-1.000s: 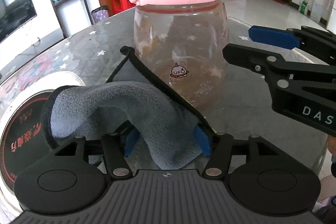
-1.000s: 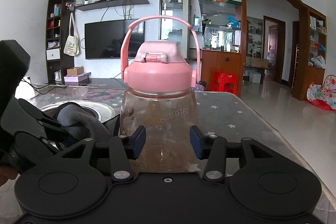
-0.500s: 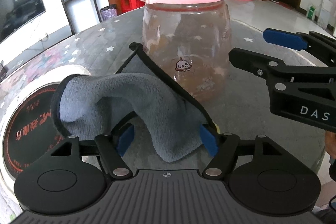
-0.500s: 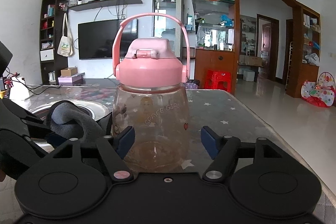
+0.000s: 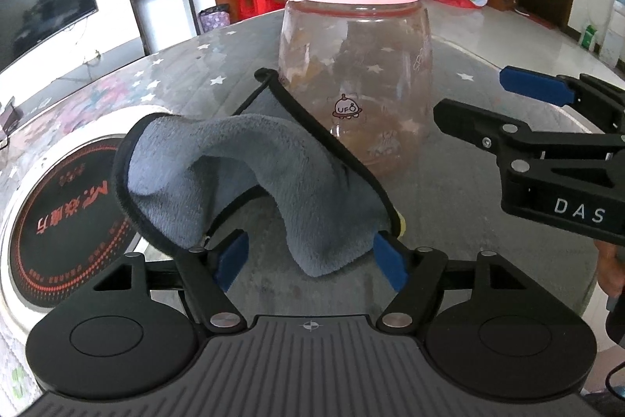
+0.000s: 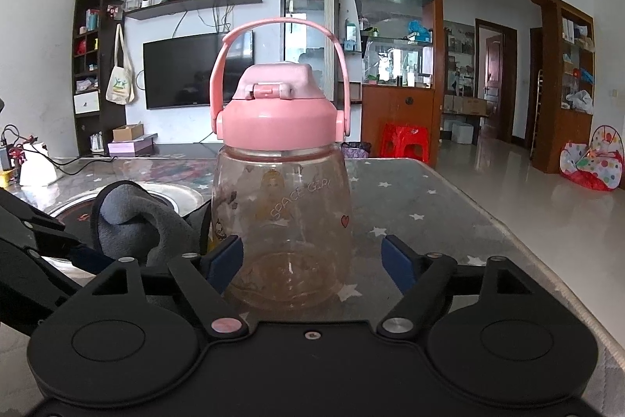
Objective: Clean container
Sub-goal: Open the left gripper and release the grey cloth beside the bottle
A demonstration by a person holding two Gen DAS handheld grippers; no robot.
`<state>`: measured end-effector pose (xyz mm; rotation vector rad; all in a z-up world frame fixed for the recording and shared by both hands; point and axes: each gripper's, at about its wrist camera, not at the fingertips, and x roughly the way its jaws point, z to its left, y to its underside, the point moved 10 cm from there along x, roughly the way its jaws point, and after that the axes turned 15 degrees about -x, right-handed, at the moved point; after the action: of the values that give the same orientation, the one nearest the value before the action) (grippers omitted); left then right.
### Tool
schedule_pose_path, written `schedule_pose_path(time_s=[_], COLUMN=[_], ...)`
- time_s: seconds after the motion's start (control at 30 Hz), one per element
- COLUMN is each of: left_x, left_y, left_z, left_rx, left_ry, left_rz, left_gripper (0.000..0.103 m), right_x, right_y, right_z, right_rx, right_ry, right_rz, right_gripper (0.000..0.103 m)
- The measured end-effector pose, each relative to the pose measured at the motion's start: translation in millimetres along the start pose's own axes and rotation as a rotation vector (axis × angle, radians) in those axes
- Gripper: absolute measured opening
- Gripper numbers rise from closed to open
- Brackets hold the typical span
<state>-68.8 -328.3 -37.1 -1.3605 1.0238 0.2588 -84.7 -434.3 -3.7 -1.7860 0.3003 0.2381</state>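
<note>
A clear plastic bottle (image 5: pixel 353 96) with a pink lid and carry handle stands upright on the table; it also shows in the right wrist view (image 6: pixel 279 221). A grey cloth with black trim (image 5: pixel 250 178) lies crumpled on the table beside the bottle, also visible at the left of the right wrist view (image 6: pixel 133 221). My left gripper (image 5: pixel 310 262) is open, its blue pads either side of the cloth's near end. My right gripper (image 6: pixel 312 260) is open, its pads apart from the bottle's base; it shows at the right of the left wrist view (image 5: pixel 547 127).
A round induction hob (image 5: pixel 66 213) is set into the table at the left. The glass-topped table (image 6: pixel 429 221) has star prints; its right edge drops to the tiled floor. A white object with cables (image 6: pixel 37 169) sits at the far left.
Both grippers have opened. The right one let go of the bottle and drew back a little. The left one released the cloth, which now lies loose.
</note>
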Motion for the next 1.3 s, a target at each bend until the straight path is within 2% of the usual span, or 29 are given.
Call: schedule_pose_path(time_s=[0.6, 0.73, 1.03, 1.3], left_x=[-11.5, -11.7, -13.7, -18.4], left_y=[26.2, 33.6, 45.4, 54.3], left_z=[-6.9, -6.4, -3.9, -6.8], left_rx=[-0.078, -0.112, -0.183, -0.199], left_ry=[-0.019, -0.032, -0.038, -0.051], left_rz=[0.023, 0.036, 0.066, 0.048], left_gripper=[0.072, 0.072, 0.072, 0.073], right_x=[-10.6, -13.5, -22.3, -25.1], right_y=[11.1, 14.4, 23.4, 30.6], right_z=[12.4, 14.6, 20.3, 28.7], right_rx=[-0.010, -0.014, -0.025, -0.034], right_ry=[-0.019, -0.022, -0.037, -0.048], right_rz=[0.012, 0.017, 0.032, 0.039], right_gripper=[0.089, 0.097, 0.099, 0.100])
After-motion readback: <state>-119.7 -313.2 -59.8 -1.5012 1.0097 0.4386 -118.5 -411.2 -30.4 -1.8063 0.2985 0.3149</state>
